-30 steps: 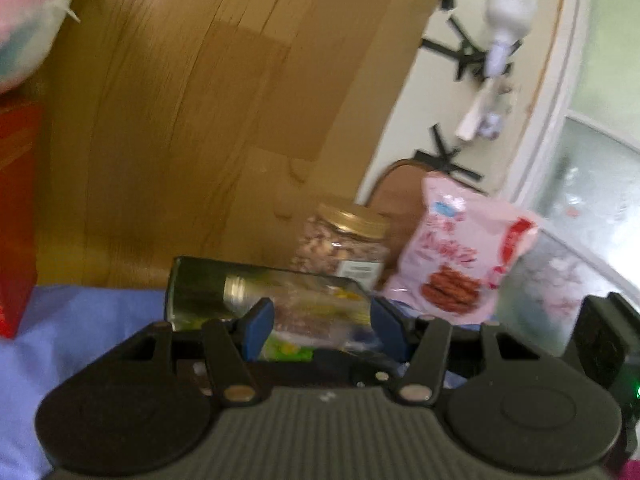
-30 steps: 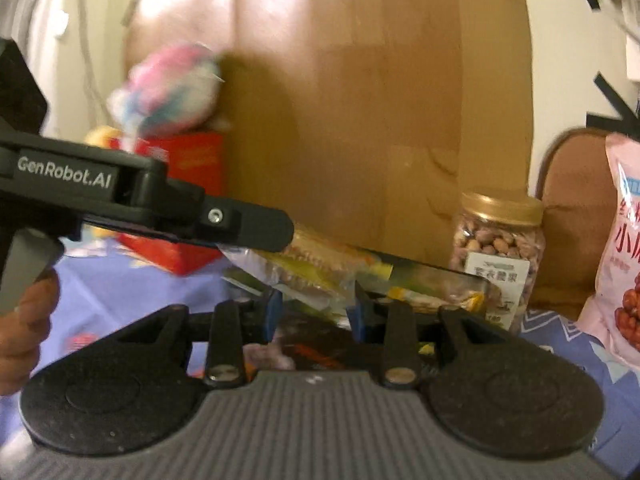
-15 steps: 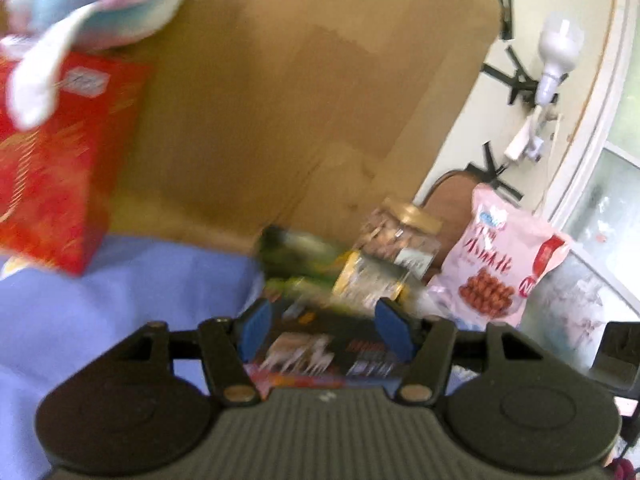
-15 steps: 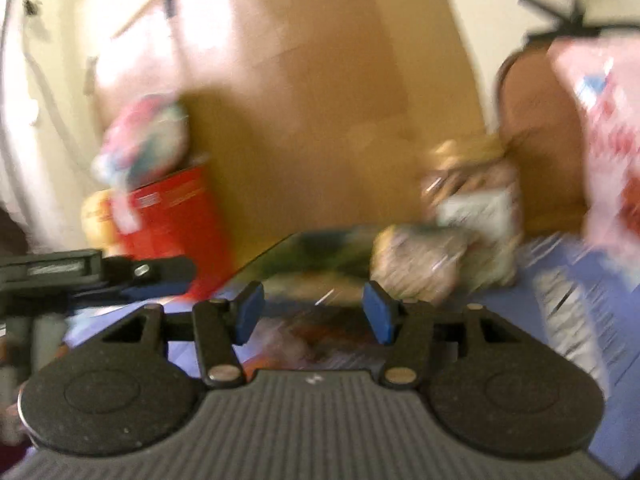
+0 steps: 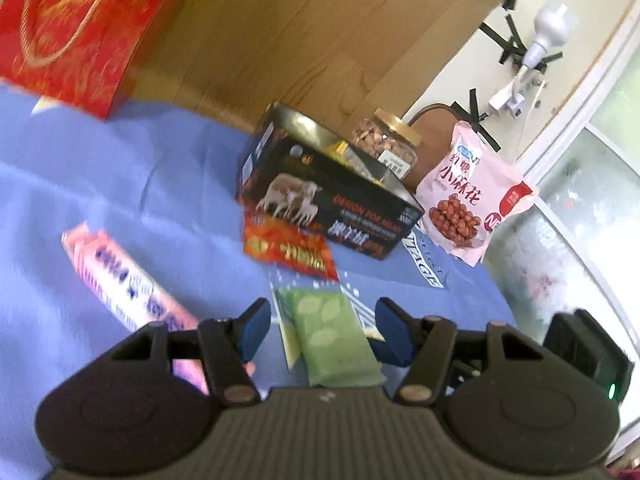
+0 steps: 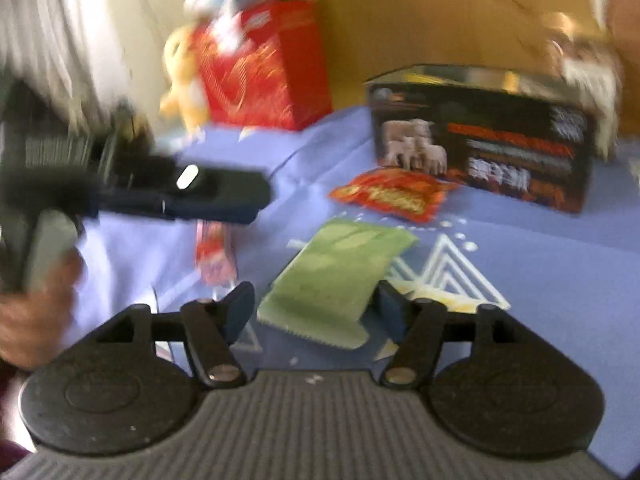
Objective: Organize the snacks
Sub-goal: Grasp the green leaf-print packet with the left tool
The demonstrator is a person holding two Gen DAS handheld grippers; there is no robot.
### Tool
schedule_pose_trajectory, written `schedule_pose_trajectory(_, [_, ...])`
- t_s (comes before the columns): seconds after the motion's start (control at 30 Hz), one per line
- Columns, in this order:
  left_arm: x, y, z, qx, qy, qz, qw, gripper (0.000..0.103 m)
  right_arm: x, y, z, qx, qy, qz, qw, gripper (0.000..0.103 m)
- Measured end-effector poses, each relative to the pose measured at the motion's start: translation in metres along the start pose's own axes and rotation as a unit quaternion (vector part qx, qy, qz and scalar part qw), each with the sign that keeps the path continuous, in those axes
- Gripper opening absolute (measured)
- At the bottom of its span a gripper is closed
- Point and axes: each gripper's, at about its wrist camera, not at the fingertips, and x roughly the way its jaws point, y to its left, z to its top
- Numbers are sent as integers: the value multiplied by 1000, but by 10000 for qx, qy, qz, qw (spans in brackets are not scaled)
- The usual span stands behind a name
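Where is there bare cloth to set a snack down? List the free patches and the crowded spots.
Free: the blue cloth between the red gift box, the black box and the pink packet; also the stretch right of the green packet, below the black box. Crowded: orange packet and green packet before the black box; nut jar and pink bag behind.

Snacks lying around an open black box

A green packet lies flat nearest; an orange-red packet touches the black box (lid off); a pink tube lies apart, leftward.
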Motion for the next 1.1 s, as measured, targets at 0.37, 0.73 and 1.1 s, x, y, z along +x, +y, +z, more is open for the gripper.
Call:
schedule_pose_trajectory(0.37, [-32,-2,-29,57,48,-117,9999,59,-59,2,-37,-501,55,1546,9867,60])
schedule_pose_trajectory(0.73, [-11,-30,-67,431,792,-523,9945,60,-113,-32,-73,172,-324,320,9988,75])
schedule_pose_trajectory(1.1, [-20,-30,-81,396,802,-470,9949,57,-95,0,-69,-5,-202,448,9988,48])
